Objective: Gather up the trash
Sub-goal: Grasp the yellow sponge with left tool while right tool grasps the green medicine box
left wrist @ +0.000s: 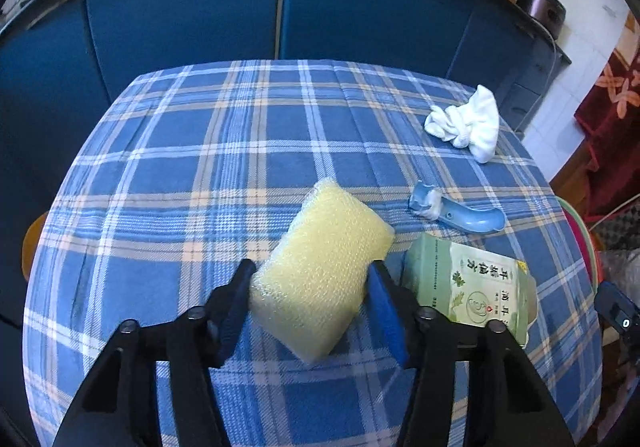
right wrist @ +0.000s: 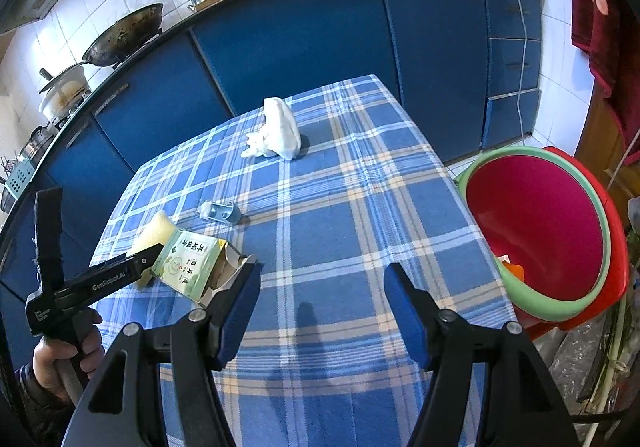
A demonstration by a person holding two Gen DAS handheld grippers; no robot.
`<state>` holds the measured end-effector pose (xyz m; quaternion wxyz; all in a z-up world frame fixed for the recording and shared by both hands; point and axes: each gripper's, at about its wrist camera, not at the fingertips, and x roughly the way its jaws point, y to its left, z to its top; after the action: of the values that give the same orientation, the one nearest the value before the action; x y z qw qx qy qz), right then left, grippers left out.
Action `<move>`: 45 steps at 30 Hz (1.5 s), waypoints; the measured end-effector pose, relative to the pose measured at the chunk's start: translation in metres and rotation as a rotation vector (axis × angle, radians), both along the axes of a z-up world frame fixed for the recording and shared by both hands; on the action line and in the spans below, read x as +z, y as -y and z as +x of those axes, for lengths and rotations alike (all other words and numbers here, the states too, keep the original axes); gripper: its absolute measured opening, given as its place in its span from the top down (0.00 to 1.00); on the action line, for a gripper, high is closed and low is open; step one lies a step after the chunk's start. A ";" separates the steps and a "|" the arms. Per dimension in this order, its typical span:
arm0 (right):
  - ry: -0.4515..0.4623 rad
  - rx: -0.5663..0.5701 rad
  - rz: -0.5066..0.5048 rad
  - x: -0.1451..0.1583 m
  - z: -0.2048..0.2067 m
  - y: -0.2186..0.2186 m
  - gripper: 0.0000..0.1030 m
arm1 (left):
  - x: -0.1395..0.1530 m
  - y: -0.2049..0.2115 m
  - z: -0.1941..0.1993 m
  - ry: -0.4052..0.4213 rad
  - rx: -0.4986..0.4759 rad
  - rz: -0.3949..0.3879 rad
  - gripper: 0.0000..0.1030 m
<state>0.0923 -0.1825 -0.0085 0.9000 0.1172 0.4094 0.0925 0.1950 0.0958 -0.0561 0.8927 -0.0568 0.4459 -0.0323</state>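
Blue cabinets (right wrist: 304, 39) run along the back under a wooden counter, and your table wears a soft blue plaid tablecloth (left wrist: 224, 167) with cream and white stripes.

Your left gripper (left wrist: 312, 283) has its blue pads on either side of the yellow bubble-wrap packet (left wrist: 324, 271), and they look pressed onto its near end. That packet is a flat, puffy rectangle with a bumpy, shiny plastic skin. Its long axis runs diagonally, near-left to far-right, and the far corner points toward the blue plastic handle thing (left wrist: 460, 211). Whether it's lifted off the cloth or still resting on it, you can't really tell.

Just right of it lies the pale green cardboard box (left wrist: 468, 283), printed face up, its open flap end toward your right gripper in the right wrist view (right wrist: 196, 263). The blue plastic piece lies beyond it, smooth and curved, with a bit of white fluff at one end. Farther back sits a crumpled white tissue (left wrist: 468, 123), soft and lumpy.

Your right gripper (right wrist: 320, 287) hangs over bare cloth with its fingers well apart and nothing between them. Beside the table's right edge stands a red bucket (right wrist: 560, 239) with a green rim.
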 end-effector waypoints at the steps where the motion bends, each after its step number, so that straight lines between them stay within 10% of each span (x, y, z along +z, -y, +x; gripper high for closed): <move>1: 0.000 0.003 -0.001 0.000 0.001 -0.001 0.35 | 0.001 0.000 -0.001 0.004 -0.004 -0.001 0.52; 12: 0.013 0.069 -0.002 -0.006 0.021 -0.027 0.35 | 0.023 -0.012 -0.029 0.081 0.039 -0.059 0.71; 45: -0.055 0.318 -0.082 -0.022 -0.003 -0.092 0.35 | 0.028 -0.053 -0.097 0.124 0.196 -0.167 0.72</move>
<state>0.0888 -0.0902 -0.0310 0.8664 0.0166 0.4509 0.2139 0.0984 0.1491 -0.0281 0.9096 -0.1721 0.3778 0.0148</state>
